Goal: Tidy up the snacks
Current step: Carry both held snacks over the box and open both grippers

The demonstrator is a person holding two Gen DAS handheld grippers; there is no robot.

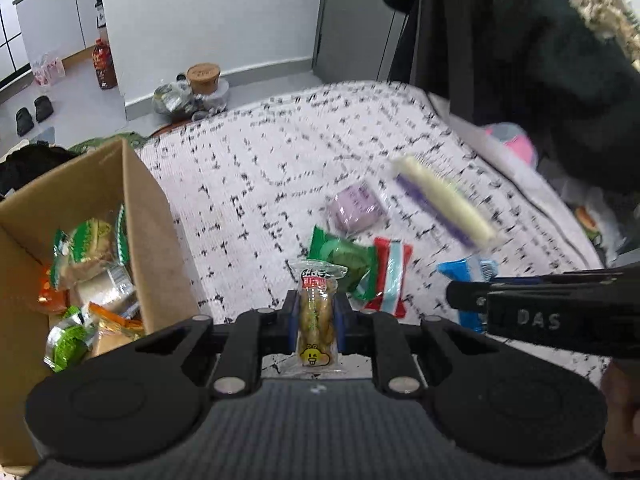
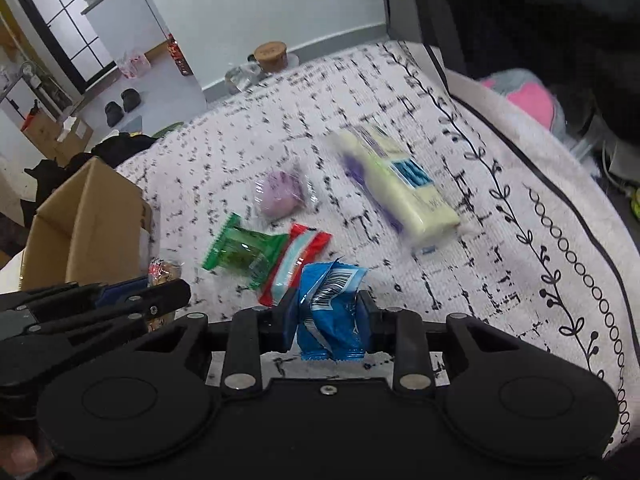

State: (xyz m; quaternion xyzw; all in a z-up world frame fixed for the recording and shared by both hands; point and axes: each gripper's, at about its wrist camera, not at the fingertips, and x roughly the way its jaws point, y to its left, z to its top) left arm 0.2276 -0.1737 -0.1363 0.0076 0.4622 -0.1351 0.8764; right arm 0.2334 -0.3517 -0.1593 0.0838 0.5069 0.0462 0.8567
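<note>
left wrist view first: we see our left gripper pinching a small clear snack packet upright between its blue pads, the packet showing golden pieces inside, a red label with characters we cannot read near the top, and a yellow cartoon face at the bottom. to the left stands an open cardboard box with green and orange wrapped snacks piled inside. on the white cloth with black dashes lie a green packet, a red and pale blue striped packet just beside it, a purple wrapped snack and a long pale yellow pack with a purple edge, blurred. the other tool crosses in from the right, and the letters "das" are raised on its black arm.

right wrist view: our right gripper is clamped on a blue packet, crumpled, with a white barcode panel facing us; the jaws are closing on it. the print on the yellow pack has a blue panel but is too smeared to read. beyond the cloth, on the floor, sit a cork-lidded jar and a pair of dark slippers
</note>
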